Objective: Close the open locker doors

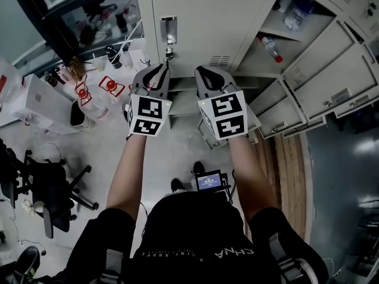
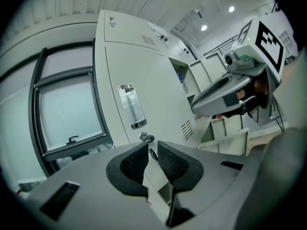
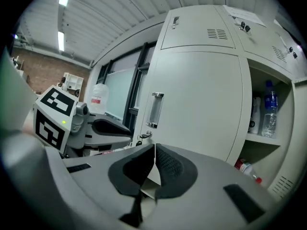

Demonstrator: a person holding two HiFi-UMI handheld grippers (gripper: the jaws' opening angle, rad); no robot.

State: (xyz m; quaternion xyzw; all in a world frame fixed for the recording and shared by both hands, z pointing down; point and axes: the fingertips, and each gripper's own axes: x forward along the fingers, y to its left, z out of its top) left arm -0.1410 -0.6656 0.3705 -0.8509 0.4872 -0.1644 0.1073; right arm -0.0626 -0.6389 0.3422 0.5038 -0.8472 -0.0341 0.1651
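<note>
Grey left gripper (image 2: 152, 145) barely ajar, right gripper (image 3: 154, 147) closed.

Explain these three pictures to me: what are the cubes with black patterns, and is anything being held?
A person holds a gripper in each hand; the patterned cubes are part of them. The head view looks down from the person's head: the left gripper and right gripper point at grey lockers. The other two views ride on the grippers, looking along their jaws. To the right, locker doors stand open, and a bottle lies on one shelf. A chair stands on the floor. Nothing is held: the left jaws are slightly apart, the right together.
</note>
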